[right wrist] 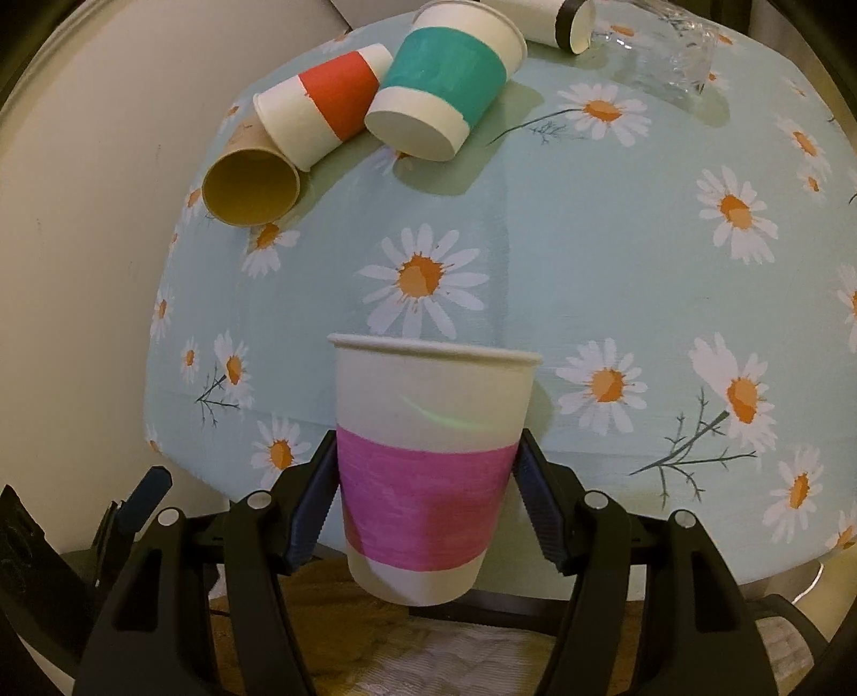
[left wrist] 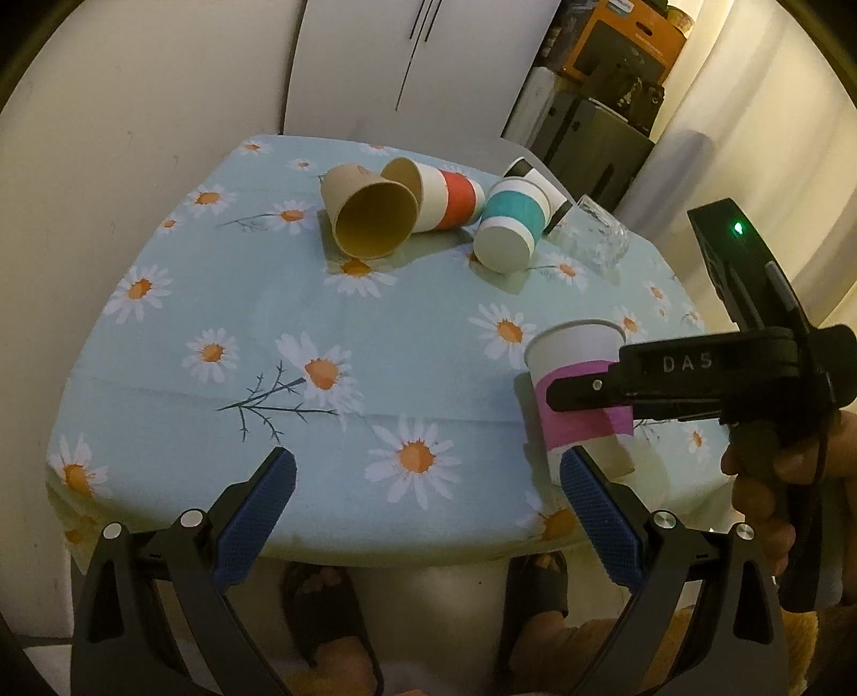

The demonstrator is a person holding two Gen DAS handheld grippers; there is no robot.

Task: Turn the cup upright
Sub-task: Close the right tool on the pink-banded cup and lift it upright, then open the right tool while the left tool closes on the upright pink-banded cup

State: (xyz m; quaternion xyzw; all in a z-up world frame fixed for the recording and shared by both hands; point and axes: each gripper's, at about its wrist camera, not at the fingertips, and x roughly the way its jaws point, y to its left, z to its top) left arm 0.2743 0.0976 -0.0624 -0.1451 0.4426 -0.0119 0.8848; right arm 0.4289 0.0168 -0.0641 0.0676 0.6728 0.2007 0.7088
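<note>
Upright now, the white paper cup with a pink band (right wrist: 426,471) sits clamped between the right gripper's (right wrist: 423,498) fingers at the table's (left wrist: 332,321) five-o'clock edge. Meanwhile the left gripper (left wrist: 428,514) hovers spread and empty off the six-o'clock edge, bare daisy-print tablecloth (right wrist: 589,241) ahead.

Readable text, as I see it from my station:

1. "DA5", raised letters on the black body of the right gripper (left wrist: 584,393), seen side-on in the left wrist view. This is the only marking I can read.

2. Orange box (left wrist: 632,48) on the shelf behind the table: print at its top edge, too small and blurred for me to read.

3. Brown cup (left wrist: 369,214): a faint mark near its base, illegible.
</note>
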